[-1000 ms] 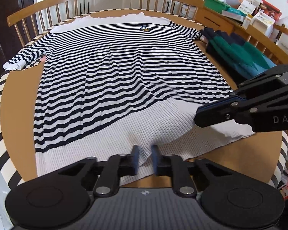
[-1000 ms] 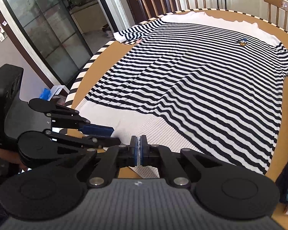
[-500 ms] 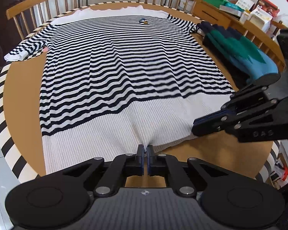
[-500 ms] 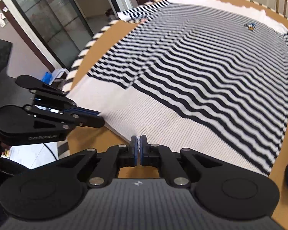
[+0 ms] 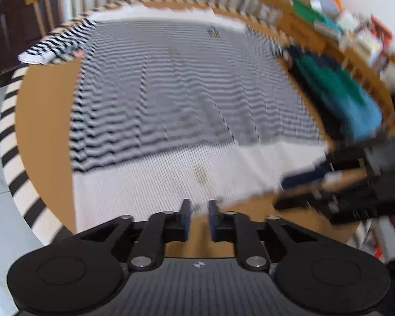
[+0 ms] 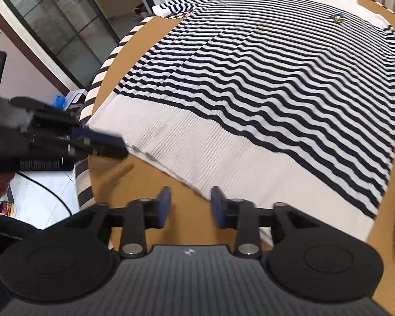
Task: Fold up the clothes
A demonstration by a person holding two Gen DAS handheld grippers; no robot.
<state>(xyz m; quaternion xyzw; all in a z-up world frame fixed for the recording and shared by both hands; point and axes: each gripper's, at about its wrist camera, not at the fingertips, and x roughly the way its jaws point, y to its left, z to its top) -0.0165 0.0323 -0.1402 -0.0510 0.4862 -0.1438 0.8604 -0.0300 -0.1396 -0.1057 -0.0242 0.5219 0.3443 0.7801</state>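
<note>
Garment: black-and-white striped knitted sweater (image 6: 263,84) with a wide white ribbed hem, spread flat and face up on the round wooden table (image 6: 134,181) with a striped edge.
Hem position: the white ribbed hem (image 5: 171,181) lies just in front of both pairs of jaws; its near edge runs close to the tips.
Left gripper: left gripper (image 5: 198,217) has its jaws a little apart, they have just been opening; the hem edge is at the tips, but the pads do not press on it. This view is blurred, so the fine contact is not sure.
Right gripper: right gripper (image 6: 189,205) has its jaws spread wider, also just opened; between them is only bare table, and the hem begins just beyond and to the right of the right pad.
Other item: folded dark blue and green clothes (image 5: 337,97) lie far to the right of the left jaws, near the sweater's side.
Step, as I judge: the hem is let go after being pulled straight; the fold itself is not yet done.
Risk one: the open tips can catch the loose rib when they lift away, and the hem wrinkles again.
Risk two: the next pinch can take only the top layer of knit, so the fold comes out crooked.
Risk three: a wide swing can push the folded pile.
</note>
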